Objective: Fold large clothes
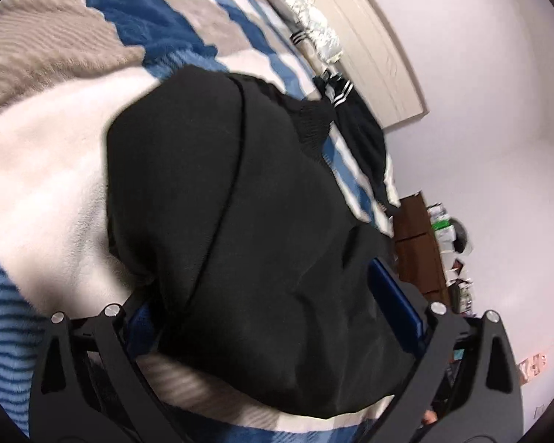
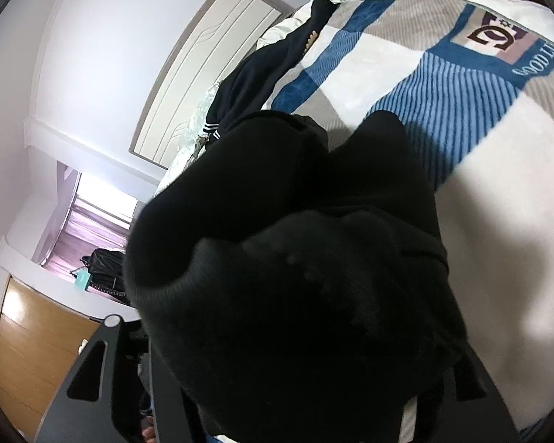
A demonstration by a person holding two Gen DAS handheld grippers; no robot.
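Note:
A large black garment point(image 1: 218, 192) lies bunched on the blanket-covered bed point(image 1: 48, 170). In the left wrist view it drapes over my left gripper point(image 1: 277, 317); the blue pads point(image 1: 395, 306) stand wide apart at either side of the cloth, so the jaws are open with fabric between them. In the right wrist view the same black garment point(image 2: 306, 258) covers my right gripper point(image 2: 306, 387); its fingers are hidden under the cloth. The cloth hangs from it above the bed point(image 2: 498, 192).
A second dark garment with white stripes point(image 1: 354, 118) point(image 2: 255, 70) lies near the headboard point(image 1: 373, 37), beside a pale pillow point(image 1: 314, 18). A brown cabinet point(image 1: 417, 243) with clutter stands beside the bed. A wooden wardrobe point(image 2: 29, 339) and a dark bag point(image 2: 103, 265) are at left.

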